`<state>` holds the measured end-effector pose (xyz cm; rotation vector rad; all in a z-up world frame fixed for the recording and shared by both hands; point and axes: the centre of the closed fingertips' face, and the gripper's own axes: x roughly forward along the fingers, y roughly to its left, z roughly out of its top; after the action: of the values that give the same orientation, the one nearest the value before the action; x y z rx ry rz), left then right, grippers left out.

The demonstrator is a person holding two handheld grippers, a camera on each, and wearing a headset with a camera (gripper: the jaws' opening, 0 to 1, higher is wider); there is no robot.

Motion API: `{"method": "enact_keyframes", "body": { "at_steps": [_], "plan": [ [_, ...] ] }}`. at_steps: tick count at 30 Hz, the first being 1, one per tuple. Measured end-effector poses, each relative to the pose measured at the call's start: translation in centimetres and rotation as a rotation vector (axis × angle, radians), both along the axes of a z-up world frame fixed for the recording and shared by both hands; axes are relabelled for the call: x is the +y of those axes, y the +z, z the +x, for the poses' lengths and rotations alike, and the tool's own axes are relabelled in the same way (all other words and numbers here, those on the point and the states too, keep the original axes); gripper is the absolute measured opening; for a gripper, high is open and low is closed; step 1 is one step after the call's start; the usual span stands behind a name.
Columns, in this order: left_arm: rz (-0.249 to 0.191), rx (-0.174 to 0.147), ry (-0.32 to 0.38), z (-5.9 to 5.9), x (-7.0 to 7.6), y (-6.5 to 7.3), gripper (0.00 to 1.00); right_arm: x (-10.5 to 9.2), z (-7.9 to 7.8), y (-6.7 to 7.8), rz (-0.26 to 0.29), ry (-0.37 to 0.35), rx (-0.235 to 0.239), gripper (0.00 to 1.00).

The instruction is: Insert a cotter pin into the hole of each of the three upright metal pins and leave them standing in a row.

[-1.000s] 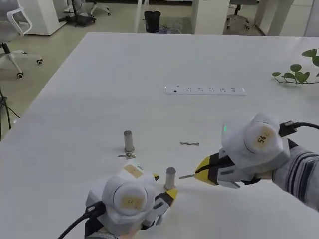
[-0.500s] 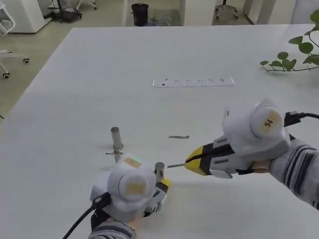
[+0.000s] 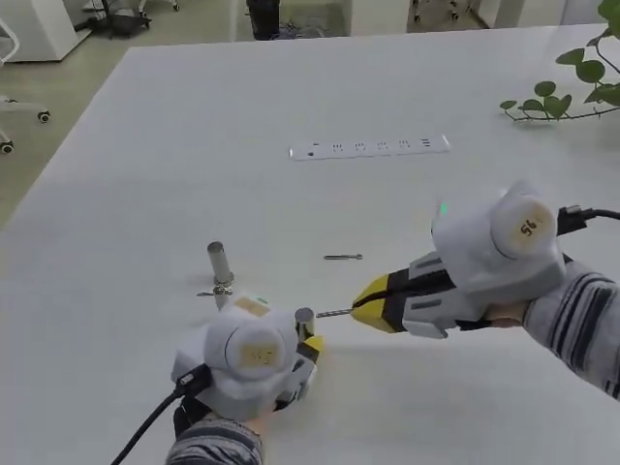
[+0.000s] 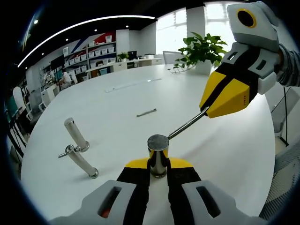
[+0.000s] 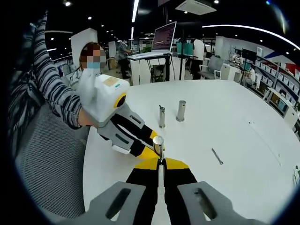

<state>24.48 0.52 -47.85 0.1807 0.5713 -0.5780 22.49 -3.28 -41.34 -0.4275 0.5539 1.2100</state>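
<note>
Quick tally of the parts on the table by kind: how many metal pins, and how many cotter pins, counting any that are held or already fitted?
Metal pins: 3
Cotter pins: 3
Total: 6

A white workbench is set in an office; a power strip and a leafy plant are placed on it; shelves are lined along a wall.
</note>
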Motion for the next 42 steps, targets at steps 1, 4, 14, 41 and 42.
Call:
{"method": "enact_keyframes", "body": {
  "at_steps": [1,4,14,41,42],
  "plan": [
    [0.0,0.001,-0.005,0.0,0.0,0.0,0.1,0.0,0.0,0.0,-0.001,0.002,-0.003,0.0],
    [0.003,0.003,-0.034,0.0,0.0,0.0,0.1,0.2,0.1,0.0,0.008,0.007,-0.002,0.0],
    [0.017,0.001,-0.11,0.0,-0.1,0.0,0.1,0.2,0.0,-0.4,0.009,0.053,0.009,0.0],
    [0.012,-0.015,-0.097,-0.1,-0.2,-0.2,0.1,1.7,0.4,-2.8,-0.121,0.215,-0.087,0.0],
    [0.009,-0.016,-0.092,0.0,-0.2,-0.2,0.1,1.8,0.4,-2.8,-0.124,0.216,-0.09,0.0]
  ]
}}
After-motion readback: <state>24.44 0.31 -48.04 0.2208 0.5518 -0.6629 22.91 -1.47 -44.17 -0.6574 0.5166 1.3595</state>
